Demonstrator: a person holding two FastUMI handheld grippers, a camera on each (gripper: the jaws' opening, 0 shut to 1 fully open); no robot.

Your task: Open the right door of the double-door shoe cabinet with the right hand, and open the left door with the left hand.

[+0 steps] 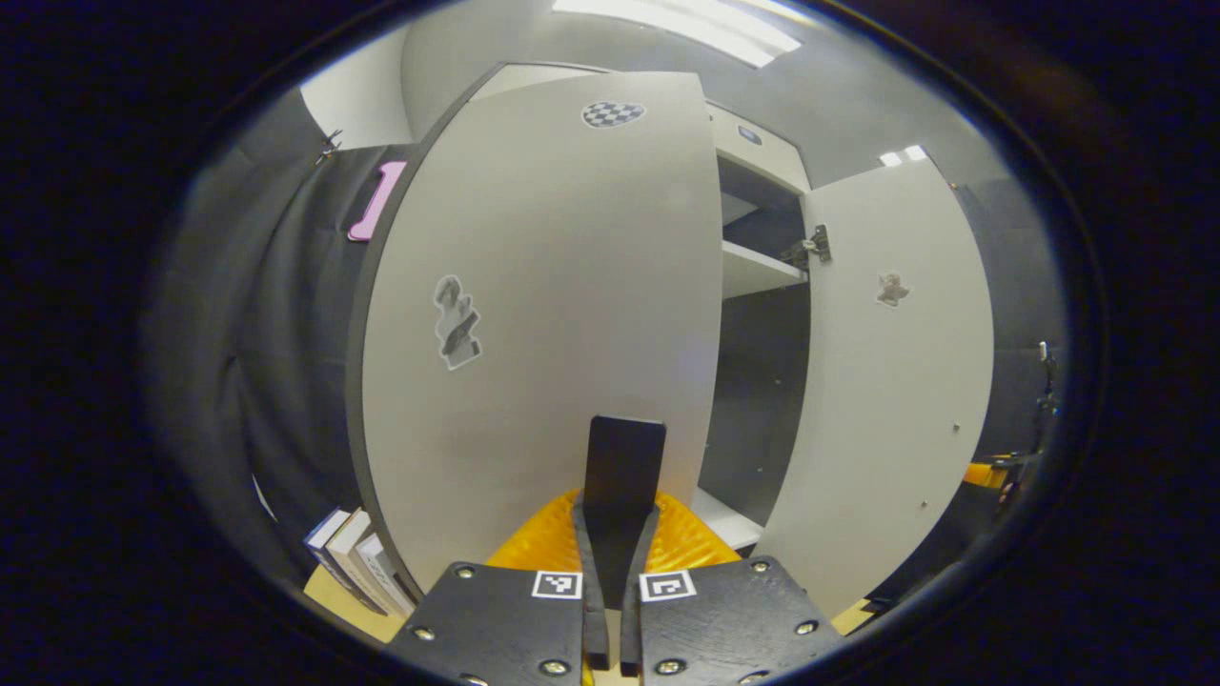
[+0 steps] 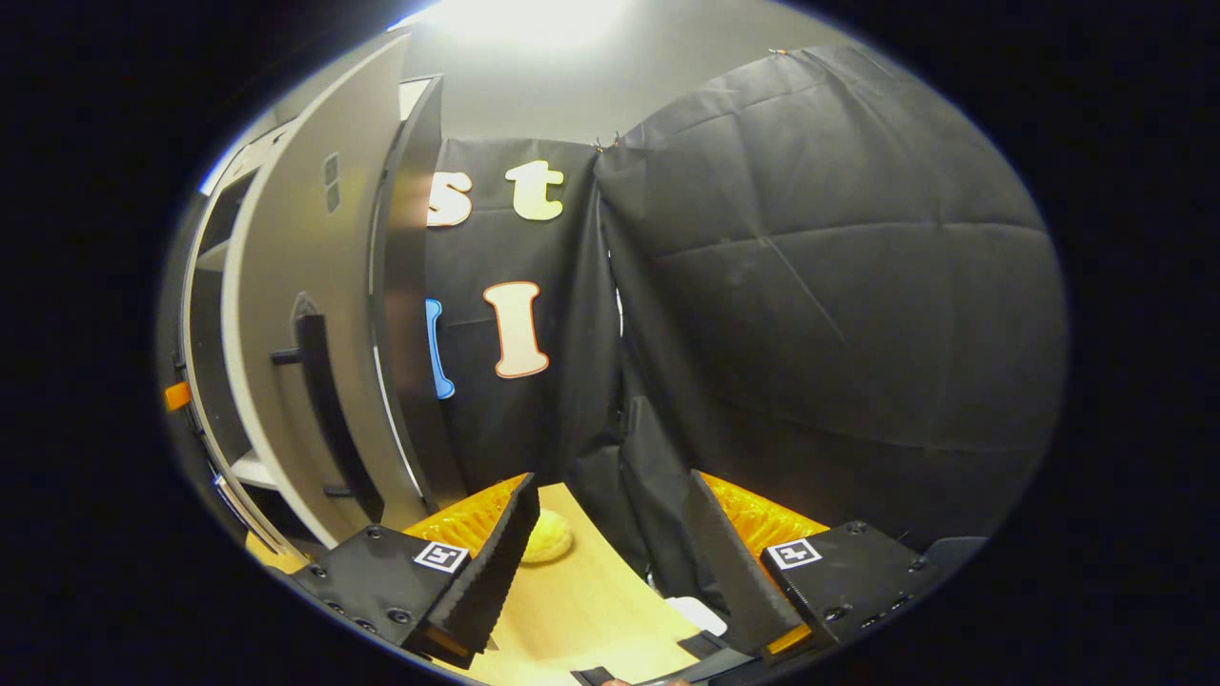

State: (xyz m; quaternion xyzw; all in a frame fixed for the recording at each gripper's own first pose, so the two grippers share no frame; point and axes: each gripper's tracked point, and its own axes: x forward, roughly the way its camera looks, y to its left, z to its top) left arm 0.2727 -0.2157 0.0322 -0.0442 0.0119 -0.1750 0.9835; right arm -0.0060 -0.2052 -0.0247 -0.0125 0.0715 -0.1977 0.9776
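The shoe cabinet's left door (image 1: 553,314), pale grey with stickers, stands partly open right in front of my left gripper (image 1: 624,495). That gripper's fingers are closed together on a black handle (image 1: 625,448) near the door's free edge. The right door (image 1: 886,381) is swung wide open, baring dark shelves (image 1: 758,272). In the right gripper view the right door (image 2: 286,333) is off to the left, its black bar handle (image 2: 319,410) untouched. My right gripper (image 2: 610,486) is open and holds nothing, apart from the door, over a wooden table (image 2: 581,610).
Several books (image 1: 348,562) lean against the cabinet's lower left side. A small yellow object (image 2: 548,535) lies on the table between the right gripper's fingers, and a white item (image 2: 696,615) lies nearer. Black booth cloth (image 2: 810,314) hangs close on the right.
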